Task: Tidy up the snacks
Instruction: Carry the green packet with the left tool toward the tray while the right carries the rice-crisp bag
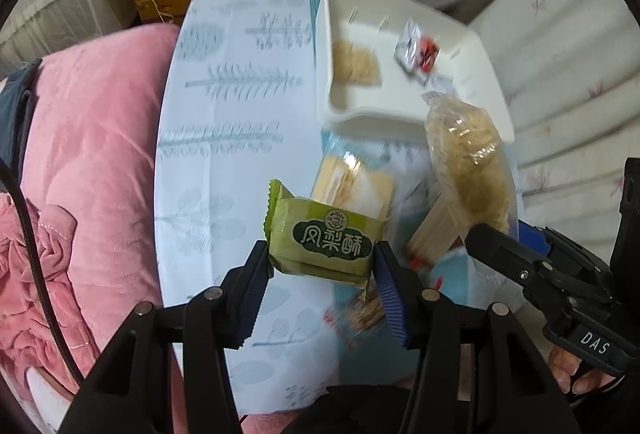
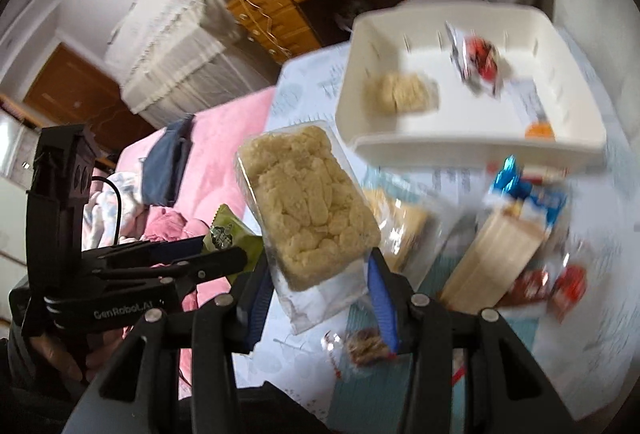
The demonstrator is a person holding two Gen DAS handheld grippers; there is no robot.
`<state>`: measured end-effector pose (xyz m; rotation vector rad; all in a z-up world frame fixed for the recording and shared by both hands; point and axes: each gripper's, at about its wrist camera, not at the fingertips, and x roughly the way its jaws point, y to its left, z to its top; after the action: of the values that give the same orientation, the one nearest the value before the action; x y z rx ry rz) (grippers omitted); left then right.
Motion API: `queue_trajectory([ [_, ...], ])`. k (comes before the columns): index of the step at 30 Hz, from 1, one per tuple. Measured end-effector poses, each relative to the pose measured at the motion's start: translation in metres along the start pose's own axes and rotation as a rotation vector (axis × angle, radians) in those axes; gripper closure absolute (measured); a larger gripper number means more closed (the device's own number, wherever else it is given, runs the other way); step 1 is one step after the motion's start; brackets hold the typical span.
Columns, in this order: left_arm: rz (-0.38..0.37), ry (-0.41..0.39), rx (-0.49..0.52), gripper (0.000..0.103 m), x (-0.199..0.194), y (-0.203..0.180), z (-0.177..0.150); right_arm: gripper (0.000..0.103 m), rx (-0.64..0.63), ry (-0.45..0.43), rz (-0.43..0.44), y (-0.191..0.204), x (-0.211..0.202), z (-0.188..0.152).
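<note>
My left gripper [image 1: 323, 266] is shut on a green pineapple-cake packet [image 1: 324, 239] and holds it above the table. My right gripper [image 2: 320, 276] is shut on a clear-wrapped beige rice cake [image 2: 310, 208], held in the air; that cake also shows in the left wrist view [image 1: 470, 162]. The white bin [image 1: 400, 114] stands beyond, holding another beige rice cake [image 1: 354, 62] and a red-and-silver candy pack [image 1: 418, 52]. In the right wrist view the bin [image 2: 480, 146] holds the same cake [image 2: 406, 92] and candy [image 2: 478, 62].
Loose snacks lie on the leaf-print tablecloth [image 1: 224, 154]: a pale wafer pack [image 1: 354, 184], a blue packet [image 2: 524, 194], red candies [image 2: 554, 286], a small brown snack [image 2: 366, 346]. A pink blanket [image 1: 92, 162] lies left of the table. A wooden dresser [image 2: 320, 6] stands behind.
</note>
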<state>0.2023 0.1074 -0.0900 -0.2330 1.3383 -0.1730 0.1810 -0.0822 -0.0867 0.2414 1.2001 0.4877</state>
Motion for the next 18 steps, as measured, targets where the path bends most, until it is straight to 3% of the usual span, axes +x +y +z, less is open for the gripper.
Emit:
queue_trajectory([
  [9,0.031,-0.102,-0.044,0.052,-0.011,-0.055,0.047,0.058,-0.109,-0.101,0.017,-0.04,-0.049,0.036],
  [18,0.031,-0.102,-0.009,0.052,0.016,-0.116,0.09,0.058,-0.119,-0.162,-0.048,-0.093,-0.064,0.061],
])
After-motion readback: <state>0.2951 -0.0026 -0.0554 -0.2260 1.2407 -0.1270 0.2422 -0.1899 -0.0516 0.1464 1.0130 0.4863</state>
